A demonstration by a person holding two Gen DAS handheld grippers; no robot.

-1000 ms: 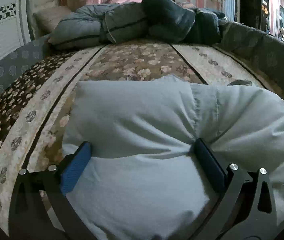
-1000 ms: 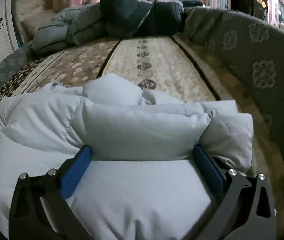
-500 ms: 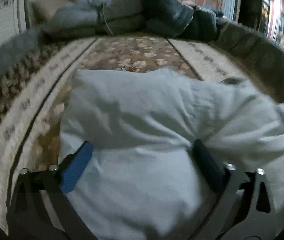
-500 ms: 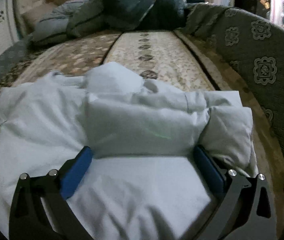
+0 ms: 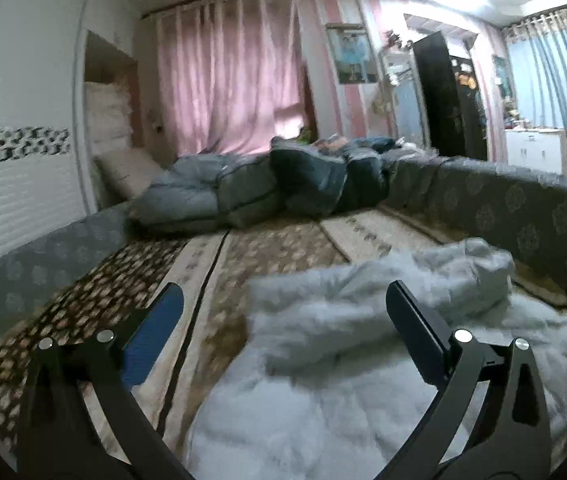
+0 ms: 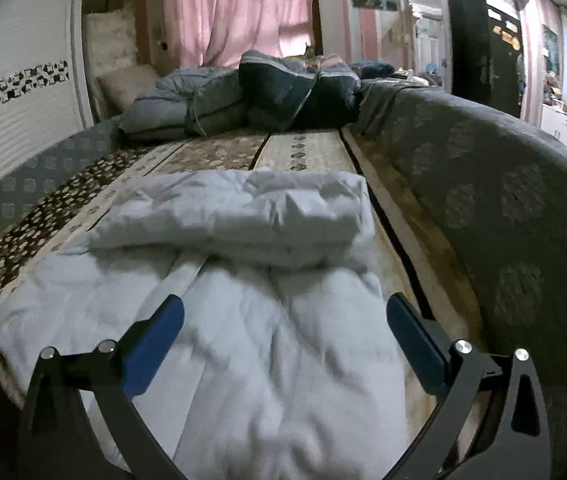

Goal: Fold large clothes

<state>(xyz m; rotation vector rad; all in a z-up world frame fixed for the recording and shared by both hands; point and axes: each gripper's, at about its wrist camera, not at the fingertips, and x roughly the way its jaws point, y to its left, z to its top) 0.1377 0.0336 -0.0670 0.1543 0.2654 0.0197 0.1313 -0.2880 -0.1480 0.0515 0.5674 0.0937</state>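
A pale blue padded jacket (image 6: 243, 280) lies on the patterned bed, its far part folded over into a thick roll (image 6: 243, 212). It also shows in the left wrist view (image 5: 363, 352), blurred. My left gripper (image 5: 283, 300) is open and empty, raised above the jacket's left edge. My right gripper (image 6: 283, 312) is open and empty, held above the near half of the jacket. Neither gripper touches the cloth.
A heap of grey and dark blue quilts (image 6: 251, 96) lies at the head of the bed. A grey patterned bed wall (image 6: 503, 200) runs along the right. A white panelled wardrobe (image 5: 15, 200) stands on the left. Pink curtains (image 5: 235, 80) hang behind.
Both grippers have lifted up and back off the jacket, which they were pressing into before. The views now tilt up and show the room. The folded jacket stays on the bed.
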